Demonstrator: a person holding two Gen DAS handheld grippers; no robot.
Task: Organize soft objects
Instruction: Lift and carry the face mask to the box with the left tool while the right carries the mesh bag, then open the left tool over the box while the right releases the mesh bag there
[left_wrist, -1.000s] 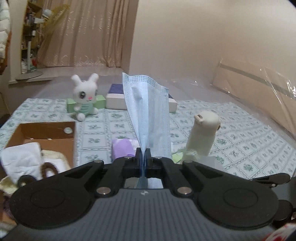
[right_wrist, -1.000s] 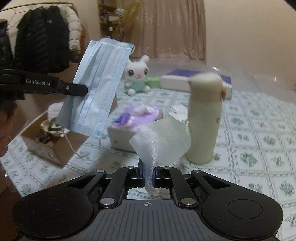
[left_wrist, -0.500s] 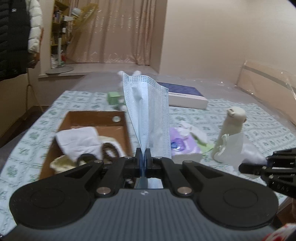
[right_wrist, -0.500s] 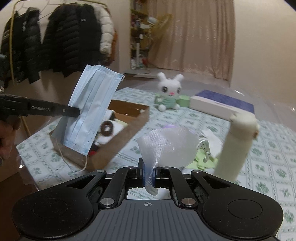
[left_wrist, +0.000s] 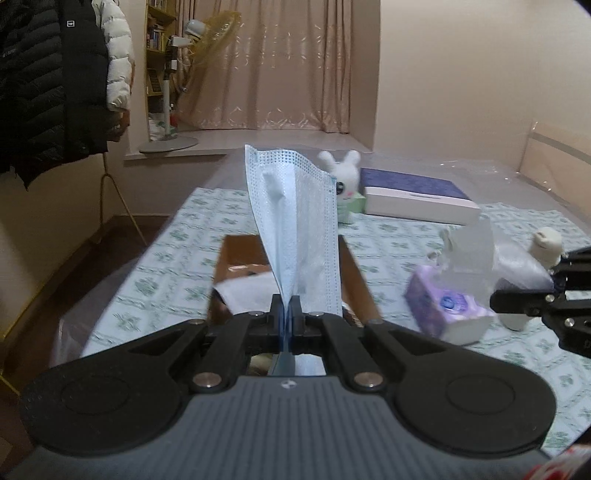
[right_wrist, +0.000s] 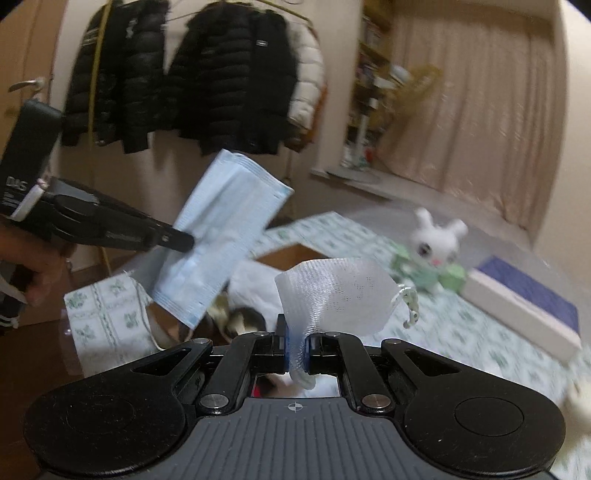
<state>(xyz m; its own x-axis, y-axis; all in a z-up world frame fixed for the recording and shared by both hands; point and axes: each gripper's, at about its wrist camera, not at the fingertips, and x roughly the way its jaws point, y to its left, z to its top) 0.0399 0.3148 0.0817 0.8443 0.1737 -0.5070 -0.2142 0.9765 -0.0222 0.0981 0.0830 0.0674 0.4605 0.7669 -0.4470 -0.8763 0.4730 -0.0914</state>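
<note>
left gripper: jaws closed on a blue mask, which stands up from the jaws over the box. seen from the right wrist, the same gripper reaches in from the left, gripping the mask at its edge, the mask tilted, an ear loop hanging from its lower end. a hand holds that gripper.

right gripper: jaws closed on a white mesh pouch, which fans up and to the right above the jaws; a small cord dangles at its right edge. in the left wrist view the right gripper enters from the right edge, the pouch at its tip, blurred.

box: brown cardboard, open, on the patterned cloth ahead of the left gripper; white fabric lies inside. from the right wrist the box lies beyond the pouch, with dark and pale items in it, blurred.

rabbit: white plush, upright, far side of the cloth, beside a flat white-and-purple carton.

tissue pack: purple, right of the box.

bottle: cream, only its top shows behind the right gripper.

jackets: dark, hung on a rack by the wall.
</note>
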